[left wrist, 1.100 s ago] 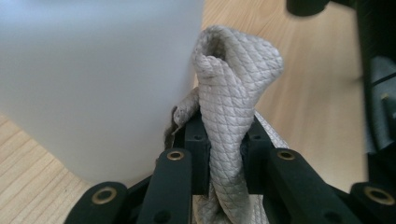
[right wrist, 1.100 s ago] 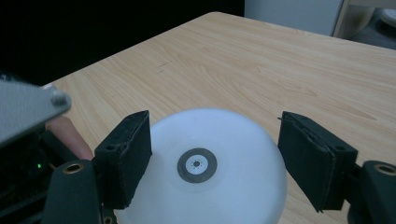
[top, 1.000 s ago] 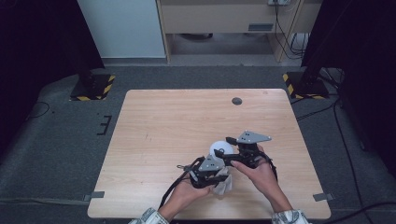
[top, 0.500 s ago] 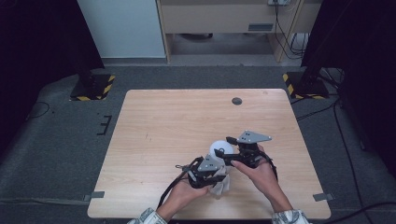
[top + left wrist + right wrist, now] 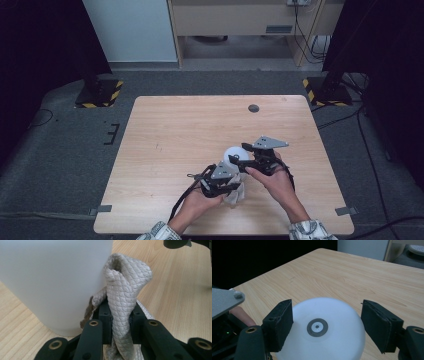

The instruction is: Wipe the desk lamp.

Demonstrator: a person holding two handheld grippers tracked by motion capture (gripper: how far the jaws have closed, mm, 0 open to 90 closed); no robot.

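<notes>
Quilted cloth against a frosted white dome on the pale wooden surface (image 5: 165,130).
The left tongs (image 5: 119,315) pinch the beige, diamond-stitched cloth (image 5: 126,287) beside the smooth, round-topped dome (image 5: 322,327); the right tongs (image 5: 327,325) clasp the dome's sides.

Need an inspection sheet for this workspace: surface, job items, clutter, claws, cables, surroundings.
Surface: wooden table, bare apart from a small dark round spot near the far edge.
Job items: white dome upside down on the table; quilted beige cloth against its side.
Clutter: nothing seen.
Claws: left claw shut on the cloth; right claw straddles the dome, whether the pads press cannot be told.
Cables: black cable trails from the left claw; more cables on the floor.
Surroundings: grey floor, dark stands with hazard-striped bases, cabinet behind.
</notes>
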